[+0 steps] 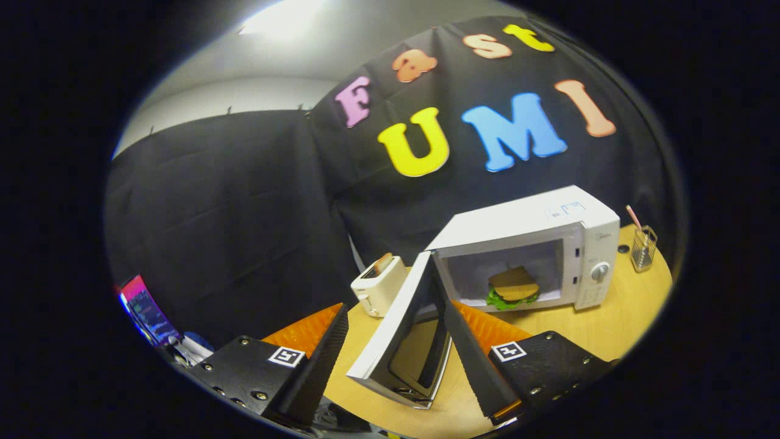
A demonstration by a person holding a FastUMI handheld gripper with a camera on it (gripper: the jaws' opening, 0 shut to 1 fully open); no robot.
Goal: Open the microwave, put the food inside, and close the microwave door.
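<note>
We take the microwave (524, 244) as our landmark: it sits on the wooden table (609, 329) with its door (396, 329) swung wide toward us, and the food, a sandwich (513, 286) with green leaf at its edge, already lies inside the cavity, toward the front. Our gripper (390, 347) is spread wide and holds nothing; the open door stands between its two fingers, the left finger (317, 360) well clear of the door's outer face and the right finger (475, 360) close to its inner side, though we cannot tell whether that finger touches it. We judge that only the closing remains. The risks come from that step. If we push with the finger near the hinge side, the door may barely move and the light microwave could slide or twist on the table instead. If we swing too hard, the door could slam and bounce back unlatched. A toaster (379, 286) stands just beside the microwave on the door's side, and a wide sweep of the left finger could knock it. The small wire holder (644, 247) on the far side of the microwave looks safely out of the way.
</note>
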